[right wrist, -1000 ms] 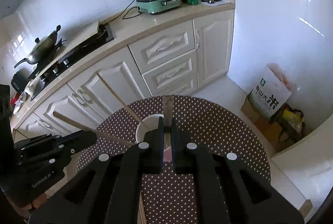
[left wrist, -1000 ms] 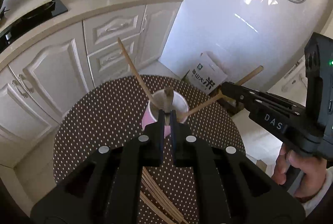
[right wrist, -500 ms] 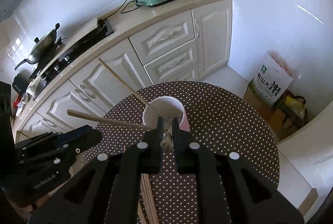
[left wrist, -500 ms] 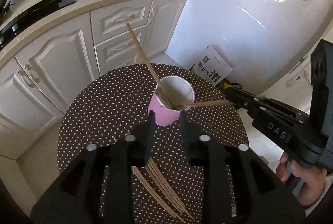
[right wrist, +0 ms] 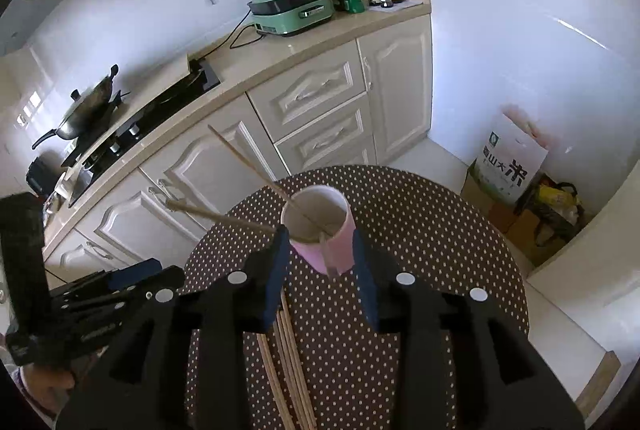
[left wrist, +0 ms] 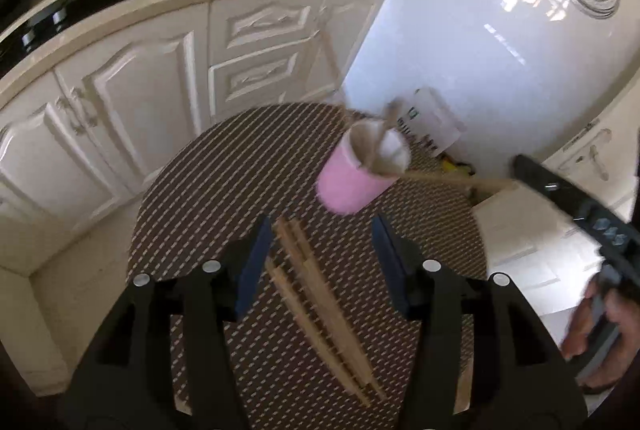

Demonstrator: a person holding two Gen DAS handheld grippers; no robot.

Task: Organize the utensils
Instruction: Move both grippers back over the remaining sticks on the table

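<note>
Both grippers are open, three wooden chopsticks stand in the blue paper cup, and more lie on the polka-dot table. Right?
Not quite: the paper cup is pink, not blue, as the right wrist view shows. Both the left gripper and right gripper are open, three wooden chopsticks stand in it, and more chopsticks lie on the polka-dot table.

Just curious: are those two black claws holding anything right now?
Nothing. The left gripper and right gripper are both open, with wooden chopsticks resting in the pink paper cup.

Left hand-held gripper [left wrist: 322, 242]: jaws spread wide, nothing between the blue-lined fingers [left wrist: 252, 270], pointing toward 12 o'clock and pitched downward. Right hand-held gripper [right wrist: 318, 262]: jaws likewise parted wide, nothing clamped, aimed at 12 o'clock. In the left view, the person's right hand [left wrist: 600, 330] wraps its gripper's handle at 4 o'clock.
</note>
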